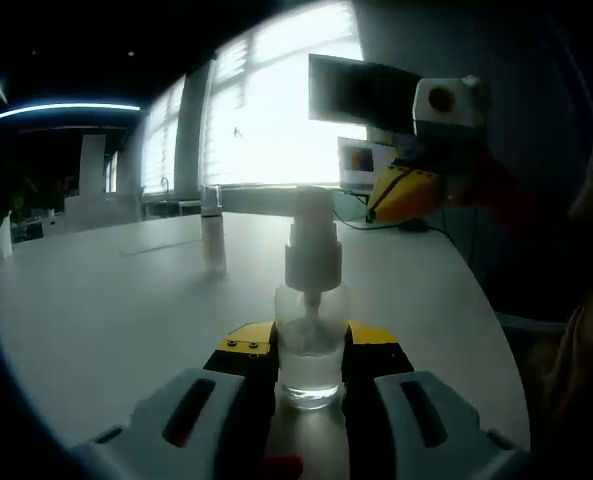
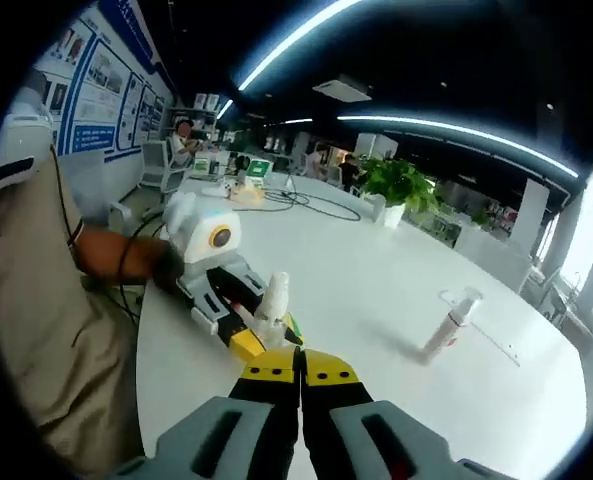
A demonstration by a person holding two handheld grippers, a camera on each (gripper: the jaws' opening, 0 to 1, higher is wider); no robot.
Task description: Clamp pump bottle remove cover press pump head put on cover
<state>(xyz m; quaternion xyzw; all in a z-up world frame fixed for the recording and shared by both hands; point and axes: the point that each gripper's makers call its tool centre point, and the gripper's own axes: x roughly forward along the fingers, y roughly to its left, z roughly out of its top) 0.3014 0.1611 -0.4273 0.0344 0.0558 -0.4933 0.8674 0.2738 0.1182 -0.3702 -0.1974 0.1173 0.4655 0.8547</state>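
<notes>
In the left gripper view, the left gripper [image 1: 311, 352] had its two yellow-tipped jaws closed against the sides of a clear pump bottle [image 1: 310, 345], which stood upright between them on the white table [image 1: 106, 310]. The bottle's white pump head [image 1: 312, 240] rose above the jaws, and a little clear liquid sat in its base. Further back on the table, to the left, a second small bottle [image 1: 212, 226] with a clear cap stood upright, well apart from the held one. The right gripper [image 1: 408, 190] hung in the air to the upper right, above the table and apart from the bottle.

In the right gripper view, the right gripper [image 2: 299, 372] had its jaws pressed together with nothing between them. Just beyond their tips the pump bottle [image 2: 272, 312] stood clamped in the left gripper [image 2: 238, 322], held by a person's gloved hand [image 2: 166, 266]. The second bottle [image 2: 450, 323] stood off to the right on the table [image 2: 376, 290]. A potted plant [image 2: 401, 187] stood at the table's far end.
</notes>
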